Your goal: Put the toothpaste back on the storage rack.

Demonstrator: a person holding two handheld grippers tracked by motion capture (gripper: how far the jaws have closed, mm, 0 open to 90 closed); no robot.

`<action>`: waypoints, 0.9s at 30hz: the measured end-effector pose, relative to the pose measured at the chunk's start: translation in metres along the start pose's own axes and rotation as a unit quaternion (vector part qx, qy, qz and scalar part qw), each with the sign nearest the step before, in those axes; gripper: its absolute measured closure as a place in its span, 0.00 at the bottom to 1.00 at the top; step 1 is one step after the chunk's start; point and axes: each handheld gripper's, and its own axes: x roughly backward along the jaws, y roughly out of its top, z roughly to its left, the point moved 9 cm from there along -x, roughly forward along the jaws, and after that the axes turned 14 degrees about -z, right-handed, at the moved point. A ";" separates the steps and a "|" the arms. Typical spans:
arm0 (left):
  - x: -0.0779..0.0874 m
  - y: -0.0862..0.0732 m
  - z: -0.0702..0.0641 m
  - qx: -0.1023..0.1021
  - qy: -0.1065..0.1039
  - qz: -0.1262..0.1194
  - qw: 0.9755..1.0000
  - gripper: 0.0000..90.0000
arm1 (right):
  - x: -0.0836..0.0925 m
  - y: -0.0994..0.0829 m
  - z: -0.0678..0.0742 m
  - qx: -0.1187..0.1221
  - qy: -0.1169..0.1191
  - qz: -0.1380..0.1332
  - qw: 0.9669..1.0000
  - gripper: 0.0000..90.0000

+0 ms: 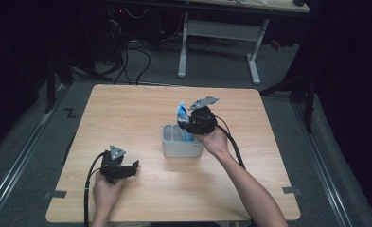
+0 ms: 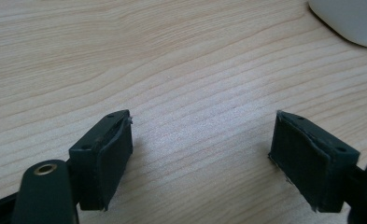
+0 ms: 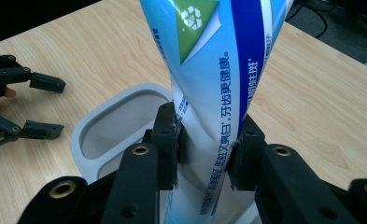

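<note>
- While the left gripper [image 1: 127, 166] rests low on the table [image 1: 127, 113] with its jaws spread and nothing between them, the work sits off to its right and farther from the person.
- Right of that gripper and well apart stands the holder [image 1: 181, 147], a white tub with an open compartment on its near-left side; its corner also shows at the top right of the left gripper view [image 2: 354, 21].
- Directly over the holder, the right gripper [image 3: 204, 149] is clenched on the tube [image 3: 218, 84], pads pressing its two flat sides.
- Seen along the jaws, the tube's long axis runs straight on past the fingertips, upright or nearly so, its lower end down inside the holder; how deep it sits I cannot tell.
- By my reading, the coming move turns on that vertical line: the tube goes straight down into, or straight up out of, its compartment, and the right hand is plainly the nearer one.
- Right of the right gripper lies bare table out to the edge, so there is open room that way.
</note>
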 end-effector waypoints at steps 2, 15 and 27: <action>0.000 0.000 0.000 0.000 0.000 0.000 1.000 0.24 | -0.001 -0.002 0.000 -0.001 0.001 0.003 1.000 0.76; 0.000 0.000 0.000 0.000 0.000 0.000 1.000 0.24 | -0.005 -0.010 0.003 -0.003 0.009 0.011 1.000 0.74; 0.000 0.000 0.000 0.000 0.000 0.000 1.000 0.24 | 0.001 -0.014 -0.003 -0.027 0.005 -0.005 1.000 0.65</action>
